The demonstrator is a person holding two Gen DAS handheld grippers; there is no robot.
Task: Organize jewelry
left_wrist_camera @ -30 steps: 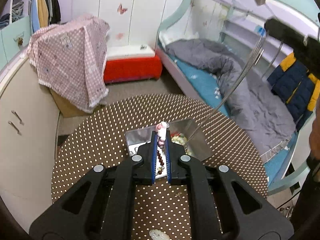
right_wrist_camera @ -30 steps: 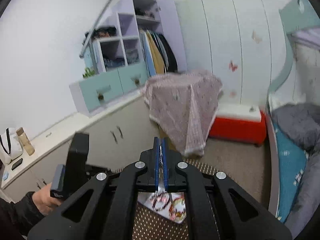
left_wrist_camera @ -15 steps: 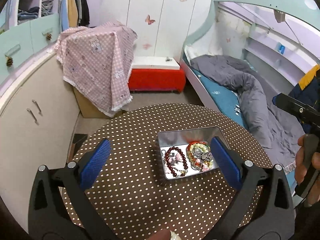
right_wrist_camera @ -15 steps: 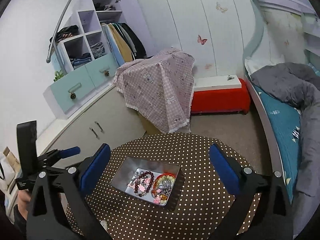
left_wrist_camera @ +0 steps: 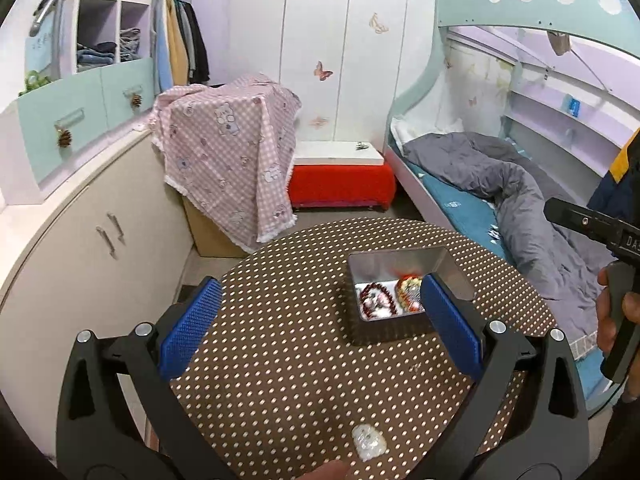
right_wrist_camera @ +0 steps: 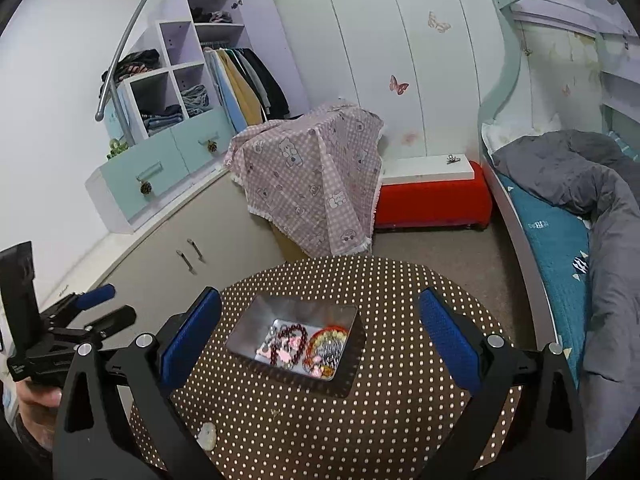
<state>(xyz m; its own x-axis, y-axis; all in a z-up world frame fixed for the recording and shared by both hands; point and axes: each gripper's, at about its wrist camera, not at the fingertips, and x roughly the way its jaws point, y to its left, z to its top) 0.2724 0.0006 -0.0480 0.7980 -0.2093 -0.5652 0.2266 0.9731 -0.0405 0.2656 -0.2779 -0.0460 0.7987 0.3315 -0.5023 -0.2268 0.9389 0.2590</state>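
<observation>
Bedroom with bunk bed (left_wrist_camera: 500,208) and wardrobe behind, round dotted bench (left_wrist_camera: 288,344) filling the foreground. Sitting toward the bench's far right edge: open metal tin (right_wrist_camera: 256,320), already holding dark red bead bracelet (right_wrist_camera: 289,342) and multicoloured bracelet (right_wrist_camera: 326,346). Lying loose at the near edge: small pale pendant (left_wrist_camera: 368,442). Hovering above the bench: left gripper (left_wrist_camera: 316,328) and right gripper (right_wrist_camera: 318,330), fingers having just been opening, now spread wide with nothing between them. Risking, likely, a flat, slick pendant skidding off the near edge under a shallow pinch, or the tin getting nudged by a swinging finger.
</observation>
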